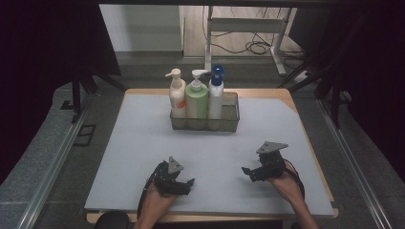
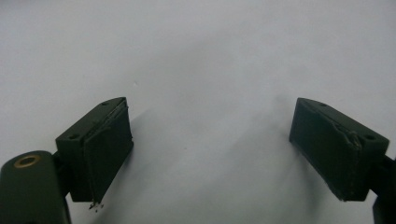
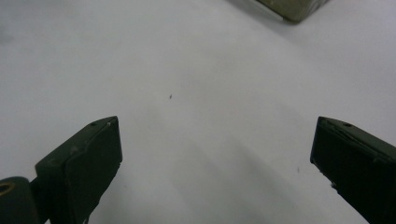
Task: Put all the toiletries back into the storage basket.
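Standing upright: three pump bottles | row left-right | basket

light: dim, edges dark | shadows: soft | focus: gripper views slightly blurred | glare: none

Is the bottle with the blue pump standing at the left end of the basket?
No, the blue-pump bottle stands rightmost of the three in the basket; the cream bottle is at the left end.

Dim room, metal-framed desk behind.
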